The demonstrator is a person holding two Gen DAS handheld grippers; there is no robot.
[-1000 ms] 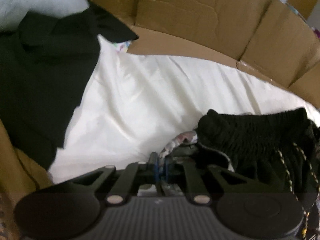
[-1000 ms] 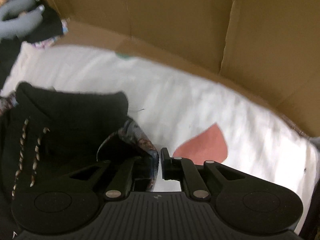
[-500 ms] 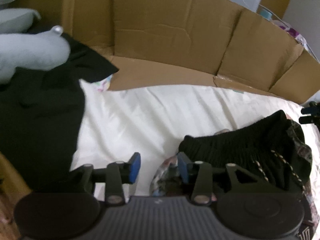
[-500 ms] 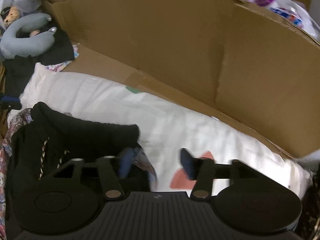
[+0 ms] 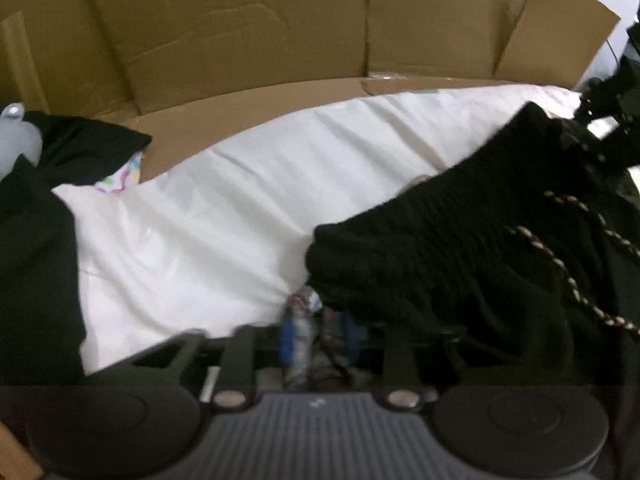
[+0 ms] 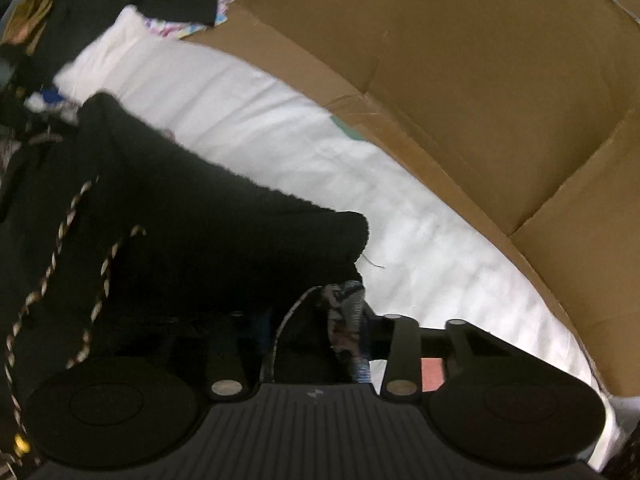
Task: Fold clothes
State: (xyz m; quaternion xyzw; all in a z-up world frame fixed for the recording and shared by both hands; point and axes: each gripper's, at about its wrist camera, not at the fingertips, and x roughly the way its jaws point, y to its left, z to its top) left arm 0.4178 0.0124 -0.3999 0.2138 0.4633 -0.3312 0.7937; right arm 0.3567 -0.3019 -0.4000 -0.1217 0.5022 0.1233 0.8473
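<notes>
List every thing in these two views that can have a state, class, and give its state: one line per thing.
Left hand-held gripper: closing on patterned fabric between its jaws.
Right hand-held gripper: closing, patterned fabric between its jaws.
Black shorts: bunched, not yet folded flat, drawstring loose.
White sheet: spread out, wrinkled.
Cardboard wall: standing, creased.
Black garment: lying crumpled at the side.

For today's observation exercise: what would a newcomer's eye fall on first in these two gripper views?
Probably the black garment with braided drawstrings, bunched on the white sheet between both grippers. Next, the brown cardboard walls curving behind the sheet. The left gripper pinches the garment's patterned edge; the right gripper is closing on its other end.
</notes>
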